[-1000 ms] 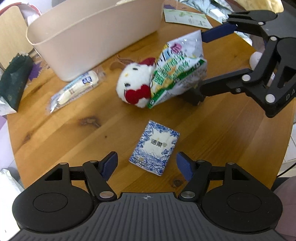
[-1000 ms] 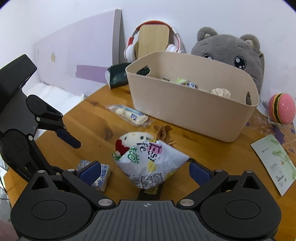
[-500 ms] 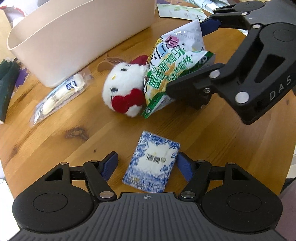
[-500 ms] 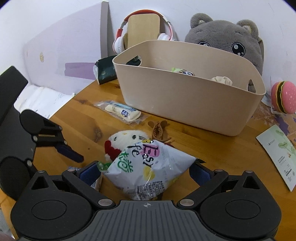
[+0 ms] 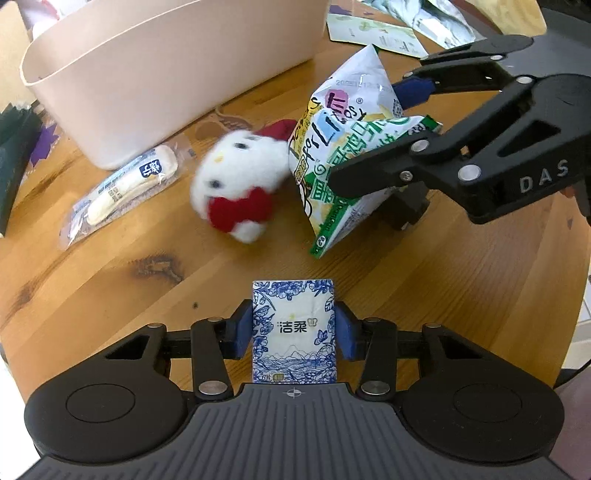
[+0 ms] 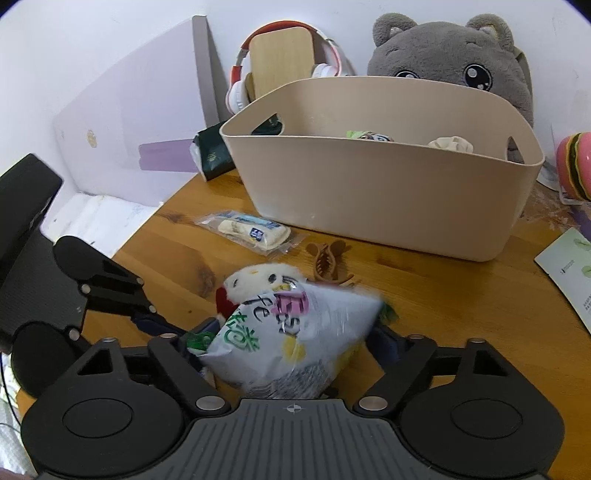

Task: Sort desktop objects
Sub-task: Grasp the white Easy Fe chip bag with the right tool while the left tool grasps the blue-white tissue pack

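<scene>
My left gripper (image 5: 294, 330) is shut on a blue-and-white tissue pack (image 5: 294, 325) at the near side of the round wooden table (image 5: 443, 295). My right gripper (image 6: 291, 345) is shut on a white-and-green snack bag (image 6: 291, 343), which also shows in the left wrist view (image 5: 347, 162), held just above the table. A white plush toy with a red bow (image 5: 236, 188) lies beside the bag. A beige storage bin (image 6: 388, 177) stands behind them, with a few small things inside.
A wrapped bar-shaped snack (image 5: 125, 188) lies left of the plush, near the bin. A brown hair claw (image 6: 327, 258) lies in front of the bin. A grey bear plush (image 6: 447, 66), headphones (image 6: 280, 62) and a burger toy (image 6: 574, 170) are behind it. A leaflet (image 5: 373, 31) lies far right.
My left gripper moved forward over the tissue pack and closed on it. My right gripper closed on the snack bag and raised it a little; the plush toy shifted.
</scene>
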The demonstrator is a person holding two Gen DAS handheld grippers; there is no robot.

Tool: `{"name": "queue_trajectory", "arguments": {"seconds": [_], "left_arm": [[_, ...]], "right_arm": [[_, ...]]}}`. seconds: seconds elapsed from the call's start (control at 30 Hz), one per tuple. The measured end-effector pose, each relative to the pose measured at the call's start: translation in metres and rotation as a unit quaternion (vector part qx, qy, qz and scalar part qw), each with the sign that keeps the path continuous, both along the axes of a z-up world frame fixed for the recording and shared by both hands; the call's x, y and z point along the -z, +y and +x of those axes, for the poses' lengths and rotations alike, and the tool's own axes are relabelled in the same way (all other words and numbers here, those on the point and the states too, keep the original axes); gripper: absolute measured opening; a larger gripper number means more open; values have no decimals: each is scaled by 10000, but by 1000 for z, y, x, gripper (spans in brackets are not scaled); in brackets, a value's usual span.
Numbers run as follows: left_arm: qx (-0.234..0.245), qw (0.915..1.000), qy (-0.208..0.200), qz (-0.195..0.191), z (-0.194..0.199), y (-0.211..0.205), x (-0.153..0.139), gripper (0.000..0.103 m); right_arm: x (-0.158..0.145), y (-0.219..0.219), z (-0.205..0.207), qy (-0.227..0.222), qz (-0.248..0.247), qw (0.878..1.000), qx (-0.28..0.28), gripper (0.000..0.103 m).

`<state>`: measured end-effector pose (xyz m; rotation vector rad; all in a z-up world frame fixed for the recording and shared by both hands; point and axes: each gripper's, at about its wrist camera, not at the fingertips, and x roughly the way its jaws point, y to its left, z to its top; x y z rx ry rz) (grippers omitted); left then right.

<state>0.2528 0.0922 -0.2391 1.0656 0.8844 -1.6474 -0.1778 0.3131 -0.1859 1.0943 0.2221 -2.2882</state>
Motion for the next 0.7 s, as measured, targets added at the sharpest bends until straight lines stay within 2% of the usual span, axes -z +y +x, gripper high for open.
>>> {"name": "queue_trajectory", "arguments": {"seconds": [0.27,0.4,0.7], "left_arm": [[-100,9999,29,-31,0,-1,-5,47],[-186,9997,102,-84,4,-1,-13,47],[-394,9989,89,-220,17,8,-34,47]], "right_arm": [[-3,0,7,6,-31,9999,-95,60],[-8,4,11,53,-91,9999,-71,60],[-38,22,24,254,-210,9994,-99,60]]}}
